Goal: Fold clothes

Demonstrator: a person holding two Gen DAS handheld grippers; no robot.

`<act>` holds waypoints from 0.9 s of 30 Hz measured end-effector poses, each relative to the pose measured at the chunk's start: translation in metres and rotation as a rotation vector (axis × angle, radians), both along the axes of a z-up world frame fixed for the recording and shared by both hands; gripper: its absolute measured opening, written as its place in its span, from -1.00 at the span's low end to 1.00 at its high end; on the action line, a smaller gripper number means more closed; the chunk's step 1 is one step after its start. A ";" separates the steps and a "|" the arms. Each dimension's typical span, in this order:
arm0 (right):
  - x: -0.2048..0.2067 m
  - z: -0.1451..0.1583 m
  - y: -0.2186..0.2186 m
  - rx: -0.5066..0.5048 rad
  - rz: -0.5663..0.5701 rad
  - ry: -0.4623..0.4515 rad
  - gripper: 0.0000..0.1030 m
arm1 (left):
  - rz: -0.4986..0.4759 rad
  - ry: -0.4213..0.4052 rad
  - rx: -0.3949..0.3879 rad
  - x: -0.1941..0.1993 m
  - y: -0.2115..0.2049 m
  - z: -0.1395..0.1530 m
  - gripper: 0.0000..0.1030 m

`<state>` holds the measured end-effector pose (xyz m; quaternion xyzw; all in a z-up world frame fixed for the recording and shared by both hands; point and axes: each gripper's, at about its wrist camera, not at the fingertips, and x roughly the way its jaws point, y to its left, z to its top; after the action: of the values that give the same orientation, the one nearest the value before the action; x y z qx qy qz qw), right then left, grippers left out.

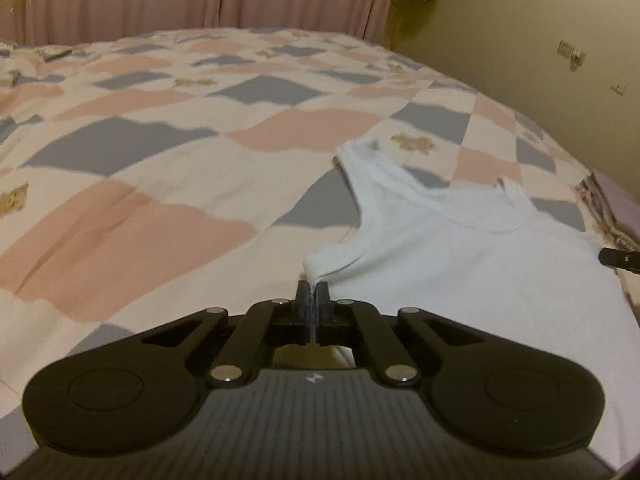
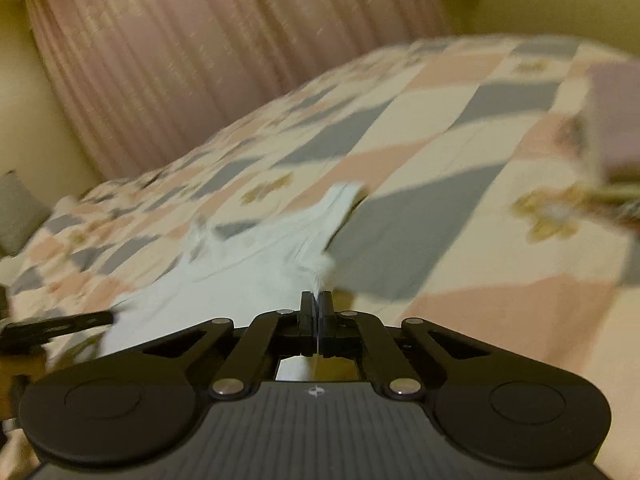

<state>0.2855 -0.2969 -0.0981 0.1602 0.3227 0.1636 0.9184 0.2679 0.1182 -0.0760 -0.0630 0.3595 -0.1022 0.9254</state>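
Right wrist view motion-blurred; white tank top (image 2: pixel 248 256) edges smeared, lower hem hidden behind hand-held gripper (image 2: pixel 317 300).

A bed (image 1: pixel 160 184) under a quilt (image 1: pixel 248 92) patched in pink, grey-blue and cream, with small gold motifs. Directly on it, toward the right side: a white tank top (image 1: pixel 460 264), straps spread. At the far right edge, a lilac folded item (image 1: pixel 616 208).

Left gripper (image 1: pixel 313 294), right gripper (image 2: pixel 317 304): matte black, ribbed housing, round side discs, silver pivot screws, slim fingers (image 1: pixel 300 292).
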 end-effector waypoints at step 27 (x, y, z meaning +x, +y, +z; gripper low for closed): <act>-0.241 0.025 0.066 -0.482 0.392 -0.148 -0.18 | -0.303 0.079 0.142 -0.225 -0.047 0.010 -0.41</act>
<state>0.0450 -0.2305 -0.0735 -0.1397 0.3093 0.2672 0.9019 0.0432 0.0714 -0.0664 0.0537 0.4075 -0.2122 0.8866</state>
